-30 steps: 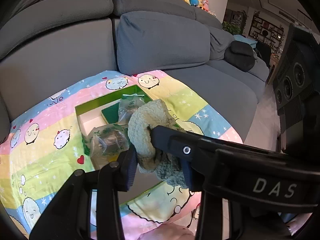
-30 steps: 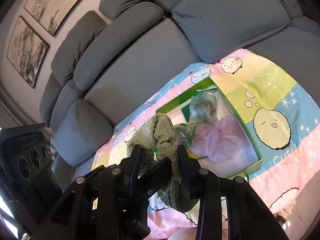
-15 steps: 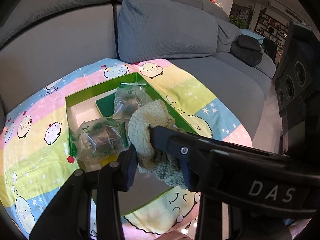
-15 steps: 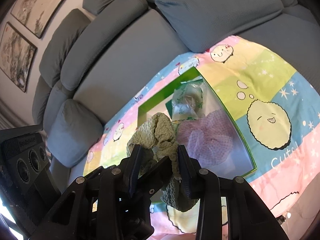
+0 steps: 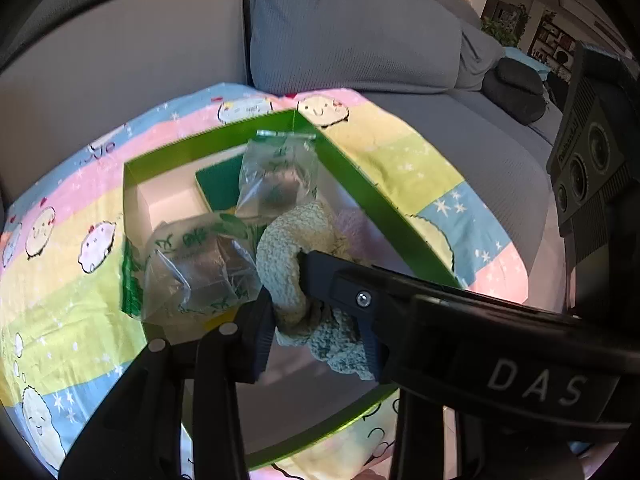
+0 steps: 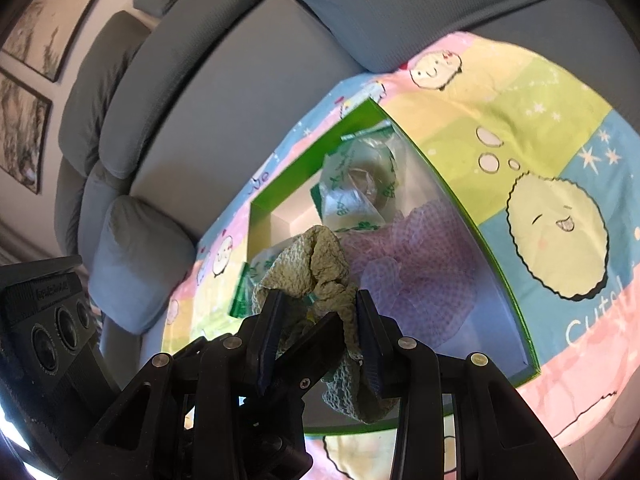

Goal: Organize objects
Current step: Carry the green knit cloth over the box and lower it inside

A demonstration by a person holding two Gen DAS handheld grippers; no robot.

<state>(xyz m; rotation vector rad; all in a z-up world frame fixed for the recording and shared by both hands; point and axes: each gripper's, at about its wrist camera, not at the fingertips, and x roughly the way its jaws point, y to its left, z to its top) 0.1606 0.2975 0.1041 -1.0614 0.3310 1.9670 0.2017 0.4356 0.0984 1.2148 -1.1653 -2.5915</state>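
Left wrist view: the left claw is clenched on a bunched green knitted cloth, its two dark fingers pressing the fabric from either side. The cloth hangs over a green-rimmed box with a white floor, which sits on a pastel cartoon-print blanket spread across a grey sofa. Inside the box lie two clear plastic bags with green print, one near the front-left wall and one further back, the latter resting partly on a dark green flat piece. A pale pink mesh item shows just behind the cloth.

Right wrist view: the right claw also grips the same green knitted cloth, with a finger of the other claw wedged between its own two. The cloth is held above the near end of the box. The pink mesh item lies on the box floor just beyond the cloth, and a clear printed bag sits toward the far corner. Framed pictures hang on the wall behind the sofa.
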